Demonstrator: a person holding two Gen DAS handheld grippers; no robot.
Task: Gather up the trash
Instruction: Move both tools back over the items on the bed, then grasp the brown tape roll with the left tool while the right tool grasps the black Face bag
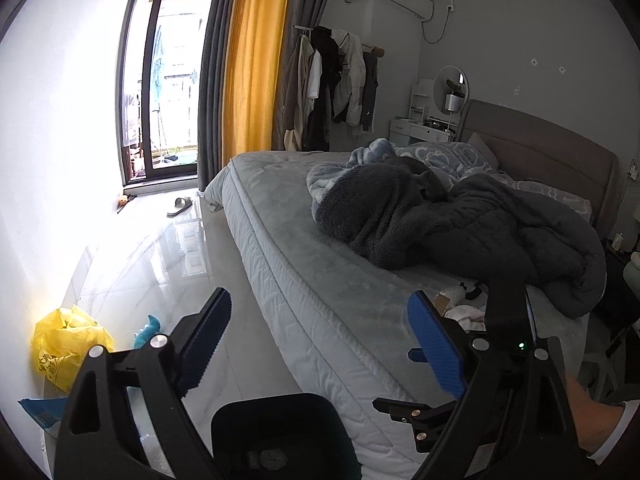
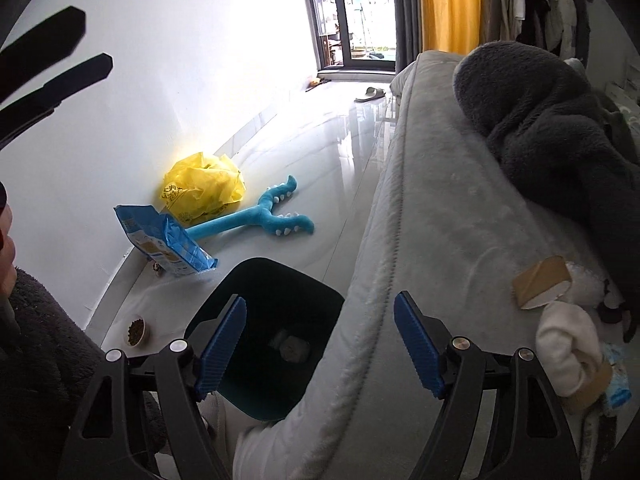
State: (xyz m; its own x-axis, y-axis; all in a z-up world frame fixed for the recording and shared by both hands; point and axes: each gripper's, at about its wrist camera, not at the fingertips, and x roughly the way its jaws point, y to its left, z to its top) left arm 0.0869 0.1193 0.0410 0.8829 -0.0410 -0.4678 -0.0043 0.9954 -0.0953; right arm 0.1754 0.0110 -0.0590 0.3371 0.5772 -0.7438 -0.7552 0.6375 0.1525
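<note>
Right wrist view: right gripper (image 2: 320,340) spread wide, holding nothing, hovering over dark trash bin (image 2: 280,280) that stands on the floor tight against the mattress edge (image 2: 372,280), probably parked there so bed litter drops straight in; crumpled wad (image 2: 290,346) already at its bottom. Remaining trash sits on the bed near the right jaw: cardboard tube (image 2: 541,283), long axis running lower-left to upper-right, open white end facing lower right; white tissue clump (image 2: 564,344) just below it, and a blue-white wrapper (image 2: 618,376) at the frame edge. On the floor by the wall: yellow plastic bag (image 2: 204,188), blue food pouch (image 2: 168,244) lying flat, long axis toward the bin, blue plush toy (image 2: 256,220), forked end pointing away toward window. Left wrist view: left gripper (image 1: 320,340) also spread, empty, above bin (image 1: 280,420); likely next grab is the tube
</note>
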